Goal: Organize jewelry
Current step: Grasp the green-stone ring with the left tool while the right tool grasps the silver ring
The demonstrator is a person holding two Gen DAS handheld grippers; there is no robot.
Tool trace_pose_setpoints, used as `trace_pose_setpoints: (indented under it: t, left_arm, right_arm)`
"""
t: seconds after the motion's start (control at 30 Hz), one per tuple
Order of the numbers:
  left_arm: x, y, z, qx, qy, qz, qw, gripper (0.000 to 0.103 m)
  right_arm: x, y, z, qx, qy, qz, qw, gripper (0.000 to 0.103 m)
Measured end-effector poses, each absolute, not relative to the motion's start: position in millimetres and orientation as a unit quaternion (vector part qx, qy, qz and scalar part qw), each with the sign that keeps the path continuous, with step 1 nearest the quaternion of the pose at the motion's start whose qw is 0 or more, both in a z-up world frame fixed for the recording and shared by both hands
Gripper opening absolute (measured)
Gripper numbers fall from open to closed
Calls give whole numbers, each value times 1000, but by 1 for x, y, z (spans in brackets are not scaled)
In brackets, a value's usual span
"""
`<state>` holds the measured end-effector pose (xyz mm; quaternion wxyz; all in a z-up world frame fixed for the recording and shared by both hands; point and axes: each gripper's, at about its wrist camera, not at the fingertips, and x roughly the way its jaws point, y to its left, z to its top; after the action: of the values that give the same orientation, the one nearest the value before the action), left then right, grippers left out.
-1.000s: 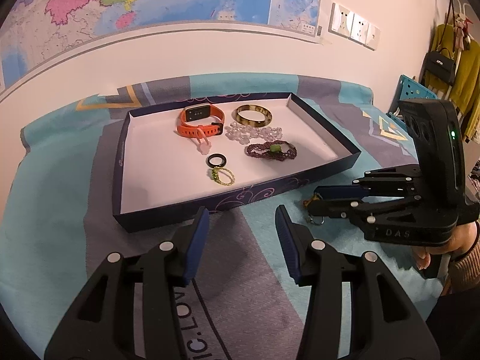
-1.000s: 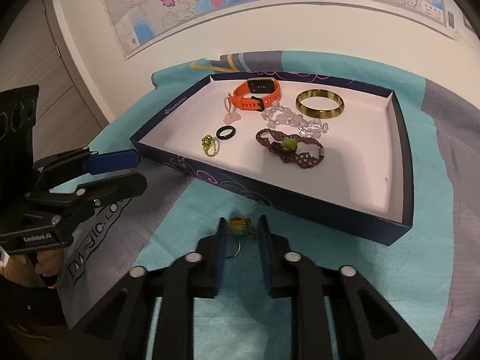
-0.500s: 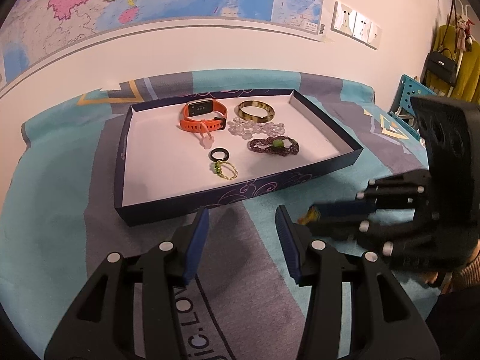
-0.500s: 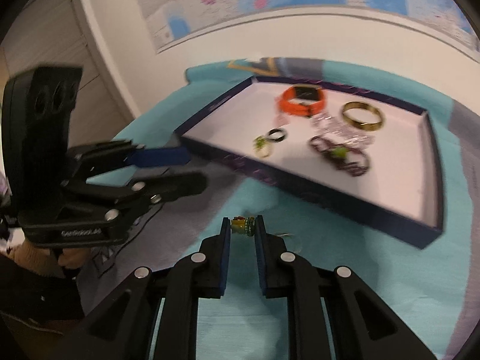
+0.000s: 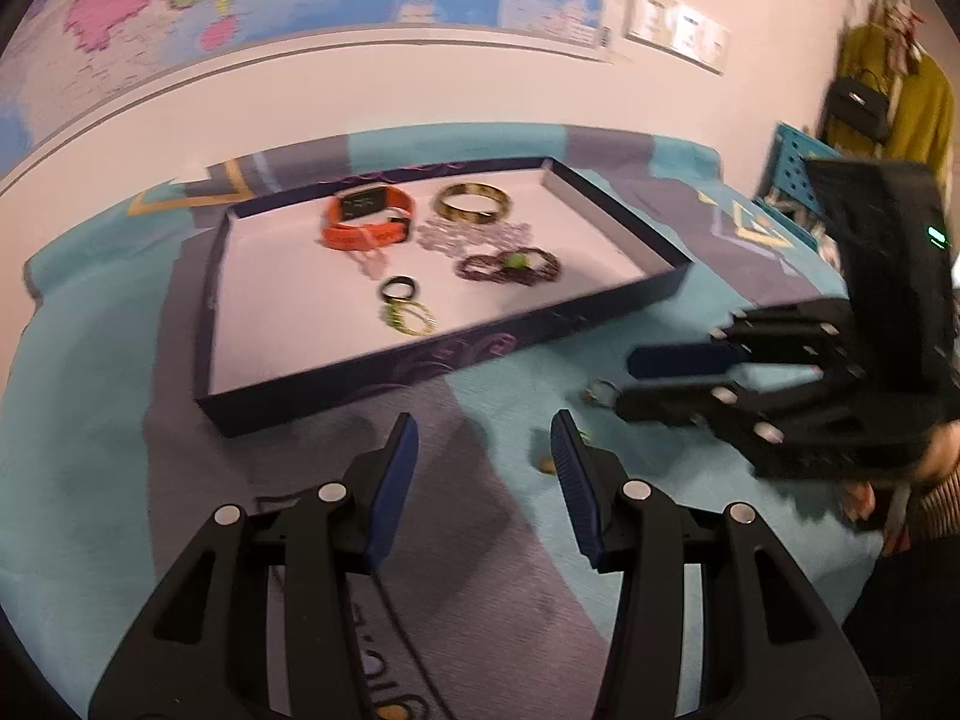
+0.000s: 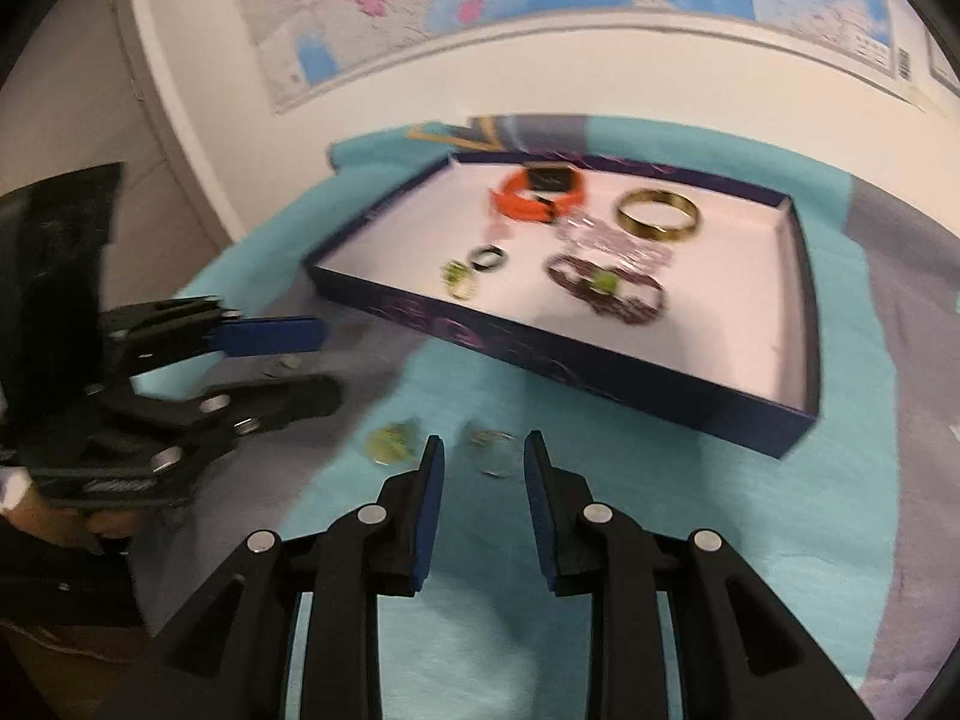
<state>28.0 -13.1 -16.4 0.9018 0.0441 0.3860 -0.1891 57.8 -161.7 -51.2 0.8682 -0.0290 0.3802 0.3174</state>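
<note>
A dark blue tray (image 5: 420, 354) (image 6: 600, 372) with a white floor holds an orange watch band (image 6: 540, 192), a gold bangle (image 6: 659, 215), a clear bead bracelet (image 6: 612, 243), a purple bracelet (image 6: 606, 288), a black ring (image 6: 487, 258) and a green-gold ring (image 6: 459, 279). My right gripper (image 6: 483, 441) (image 5: 627, 383) hovers over the cloth in front of the tray, its jaws opening with nothing pressed between them. A small green-and-gold bead piece (image 6: 390, 443) (image 5: 546, 467) lies on the cloth left of its fingers; a silver ring (image 6: 493, 450) lies just beyond its tips. My left gripper (image 5: 483, 456) (image 6: 329, 363) is open and holds nothing.
A teal and grey patterned cloth (image 6: 660, 540) covers the table. A wall with a map (image 5: 300, 0) runs close behind the tray. A blue crate (image 5: 792, 174) and hanging clothes (image 5: 900, 102) stand at the far right. A hand (image 5: 936, 450) holds the right gripper.
The right gripper, which was shut on the bead piece and swinging left with it, has spread its jaws; the piece now lies on the cloth. The left gripper stayed in place.
</note>
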Motion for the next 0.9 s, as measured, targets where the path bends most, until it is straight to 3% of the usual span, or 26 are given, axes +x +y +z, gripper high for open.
trace_pose_setpoints:
  t: [0.3, 0.6, 0.8, 0.9]
  left_arm:
    - [25, -36, -28, 72, 405, -217, 885, 45]
    - [35, -40, -38, 64, 429, -221, 874, 19]
    - [35, -39, -39, 59, 430, -220, 874, 14]
    - [35, -40, -39, 58, 428, -216, 876, 13]
  right_arm:
    - [63, -150, -57, -59, 384, 307, 868, 30]
    - [60, -141, -56, -87, 381, 299, 871, 30]
    - [60, -140, -55, -94, 380, 295, 872, 17]
    - [60, -140, -55, -95, 379, 295, 872, 17]
